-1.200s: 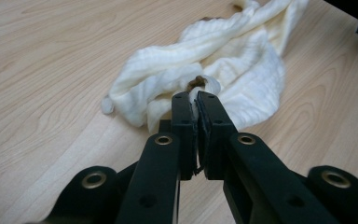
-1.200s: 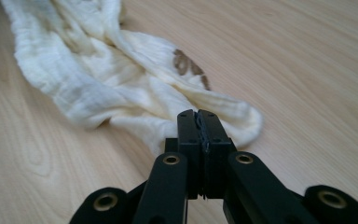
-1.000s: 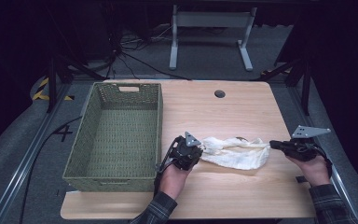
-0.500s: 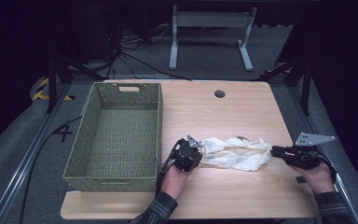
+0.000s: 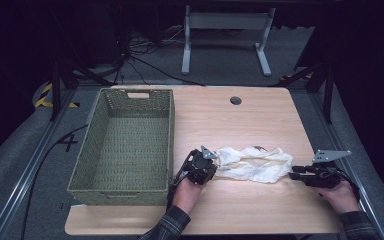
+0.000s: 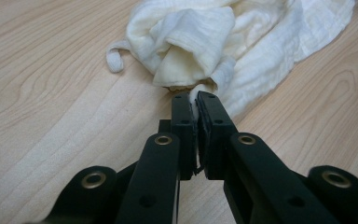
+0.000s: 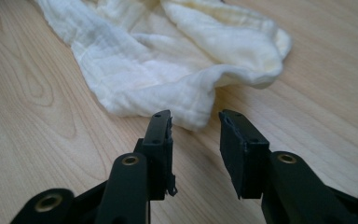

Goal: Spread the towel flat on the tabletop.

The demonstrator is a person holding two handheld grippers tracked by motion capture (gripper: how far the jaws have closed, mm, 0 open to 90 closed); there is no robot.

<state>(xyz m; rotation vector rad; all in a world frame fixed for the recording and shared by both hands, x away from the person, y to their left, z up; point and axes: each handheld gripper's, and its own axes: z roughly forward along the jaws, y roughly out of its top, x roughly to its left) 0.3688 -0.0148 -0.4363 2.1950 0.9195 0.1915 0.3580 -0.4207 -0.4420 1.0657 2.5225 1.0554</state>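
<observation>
Looking at the feed now, the big change is on my right side: the right claw has just been opening, and it has dropped lower toward the surface than it was a second ago. Its jaws now stand spread with nothing between them. To me that reads as lining up a grab on the free end of the cloth, so both ends would be held for a lift or a fold.

That cream cloth lies crumpled near the front edge of the surface, right of the green basket. In the right gripper view its nearest hem sits just ahead of the spread jaws, close but apart from them, I think, though the angle makes that gap hard to judge.

My left claw is pressed together, pinching a fold at the cloth's basket-side end; white fabric shows squeezed in the seam between the jaws. In the high view it sits just beside the basket's front right corner, at the cloth's left end.
</observation>
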